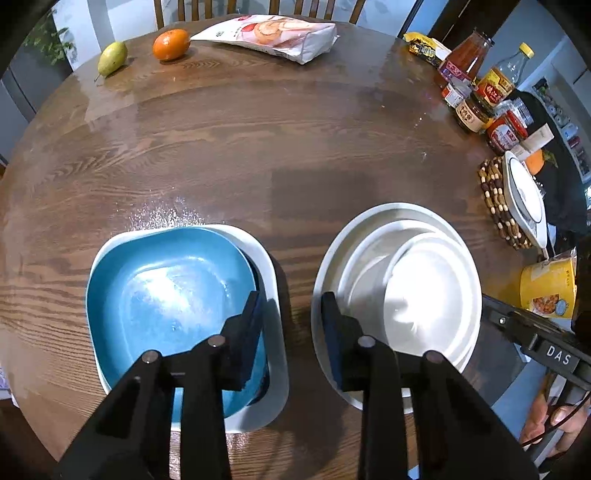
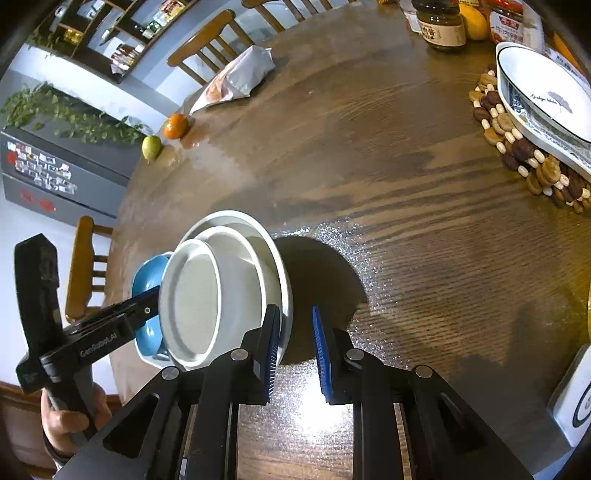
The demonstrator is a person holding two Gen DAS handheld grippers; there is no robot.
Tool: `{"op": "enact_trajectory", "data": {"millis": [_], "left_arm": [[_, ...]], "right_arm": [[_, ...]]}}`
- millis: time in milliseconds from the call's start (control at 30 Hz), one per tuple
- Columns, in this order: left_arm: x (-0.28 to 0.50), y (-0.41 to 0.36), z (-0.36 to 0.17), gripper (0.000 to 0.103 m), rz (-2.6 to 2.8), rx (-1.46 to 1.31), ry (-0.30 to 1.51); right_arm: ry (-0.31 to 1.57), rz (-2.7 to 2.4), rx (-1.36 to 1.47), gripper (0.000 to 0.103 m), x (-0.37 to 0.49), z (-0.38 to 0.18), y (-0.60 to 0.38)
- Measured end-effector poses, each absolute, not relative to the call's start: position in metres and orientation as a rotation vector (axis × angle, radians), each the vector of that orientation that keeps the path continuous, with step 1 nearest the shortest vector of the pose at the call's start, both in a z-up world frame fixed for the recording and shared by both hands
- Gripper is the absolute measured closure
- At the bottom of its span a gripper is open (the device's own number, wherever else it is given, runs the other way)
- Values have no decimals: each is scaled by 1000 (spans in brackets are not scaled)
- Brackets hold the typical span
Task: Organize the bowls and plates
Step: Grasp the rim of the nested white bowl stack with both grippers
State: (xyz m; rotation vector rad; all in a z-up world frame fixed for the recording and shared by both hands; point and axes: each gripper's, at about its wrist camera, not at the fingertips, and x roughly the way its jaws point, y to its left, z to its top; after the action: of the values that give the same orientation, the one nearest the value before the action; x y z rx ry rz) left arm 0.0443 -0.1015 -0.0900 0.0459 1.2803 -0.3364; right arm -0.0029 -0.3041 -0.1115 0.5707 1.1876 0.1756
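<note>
A blue square plate (image 1: 166,291) lies on a white square plate (image 1: 269,266) at the near left of the round wooden table (image 1: 258,140). To its right stands a stack of white round bowls (image 1: 424,291), also in the right wrist view (image 2: 221,288). My left gripper (image 1: 291,317) is open and empty, hovering over the gap between the two stacks. My right gripper (image 2: 295,343) is open and empty just right of the white stack's rim. A patterned white dish (image 2: 543,99) sits on a beaded trivet (image 2: 517,147) at the far right.
A pear (image 1: 112,57), an orange (image 1: 171,44) and a snack bag (image 1: 273,35) lie along the far edge. Sauce jars and bottles (image 1: 476,92) crowd the right edge, with a yellow cup (image 1: 548,288) nearer. Chairs (image 2: 210,48) stand around the table.
</note>
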Motion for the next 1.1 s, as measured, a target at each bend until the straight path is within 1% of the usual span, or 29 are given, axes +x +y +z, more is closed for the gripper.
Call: {"op": "enact_trajectory", "data": {"millis": [133, 167, 233, 300, 400, 467, 500, 800, 1100], "left_arm": [[44, -104, -92, 81, -339, 50, 1288], [43, -105, -93, 85, -341, 54, 1288], [41, -108, -92, 89, -343, 63, 1276], [38, -111, -91, 96, -341, 74, 1259], [34, -115, -92, 101, -334, 90, 1232], [32, -116, -91, 101, -328, 98, 1213], [31, -116, -90, 101, -324, 100, 1208], [25, -118, -89, 102, -305, 99, 1168], [20, -119, -76, 102, -297, 103, 1102]], "right_arm": [[1191, 176, 588, 81, -3, -116, -305], [1189, 175, 585, 81, -4, -116, -304], [1188, 172, 578, 81, -3, -116, -302], [1184, 167, 574, 82, -4, -116, -302], [1170, 160, 556, 83, -7, -115, -299], [1157, 167, 549, 92, -8, -114, -296], [1150, 169, 549, 93, -9, -113, -295], [1135, 137, 524, 93, -9, -109, -291], [1112, 122, 534, 93, -11, -102, -291]]}}
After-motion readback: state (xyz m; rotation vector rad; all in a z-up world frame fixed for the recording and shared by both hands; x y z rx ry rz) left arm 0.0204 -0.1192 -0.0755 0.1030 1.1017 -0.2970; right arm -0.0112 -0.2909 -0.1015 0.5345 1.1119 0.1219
